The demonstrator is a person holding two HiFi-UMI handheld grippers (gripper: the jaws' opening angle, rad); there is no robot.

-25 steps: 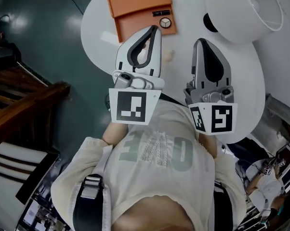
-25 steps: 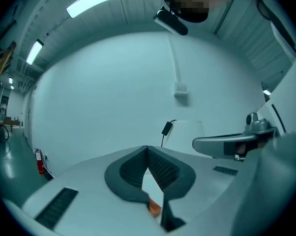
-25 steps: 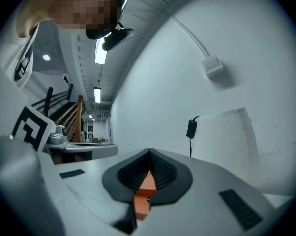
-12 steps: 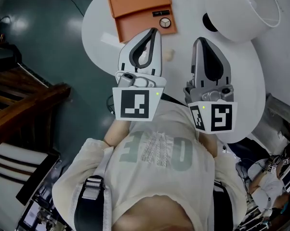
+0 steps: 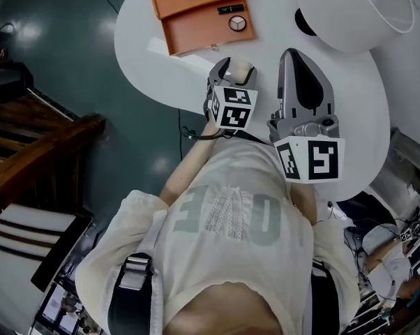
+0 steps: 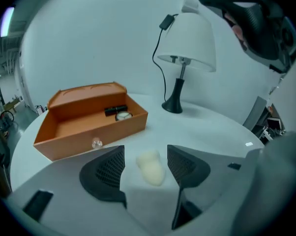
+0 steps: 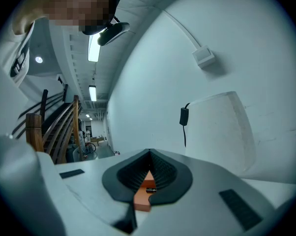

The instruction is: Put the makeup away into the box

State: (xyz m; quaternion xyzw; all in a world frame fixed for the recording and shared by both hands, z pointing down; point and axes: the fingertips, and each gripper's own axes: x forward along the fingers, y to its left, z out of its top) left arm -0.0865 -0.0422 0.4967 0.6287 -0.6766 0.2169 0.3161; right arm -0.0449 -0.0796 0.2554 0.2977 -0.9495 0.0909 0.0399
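Observation:
A cream makeup sponge (image 6: 151,167) lies on the round white table (image 5: 353,121), in front of the open orange box (image 6: 89,120). My left gripper (image 6: 145,156) points down at the sponge, which sits between its two dark pads (image 6: 107,170). The jaws are opening and neither pad presses on it. Seen from the head, the left gripper (image 5: 232,72) hangs low over the sponge (image 5: 241,69), just below the box (image 5: 189,14). A black lipstick (image 6: 116,110) and a round compact (image 6: 123,116) lie inside the box. To the right, my right gripper (image 5: 291,54) is held level, shut and empty.
A white lamp (image 5: 351,9) with a black base (image 6: 175,103) and cord stands at the table's back right. The table's curved left edge (image 5: 130,75) drops to a teal floor. Wooden stairs (image 5: 42,152) lie further left. A clear knob (image 6: 96,143) sticks out of the box front.
My left gripper has dropped from beside the right one down to the table, tipped downward and opened around the sponge. The right gripper has hardly moved.

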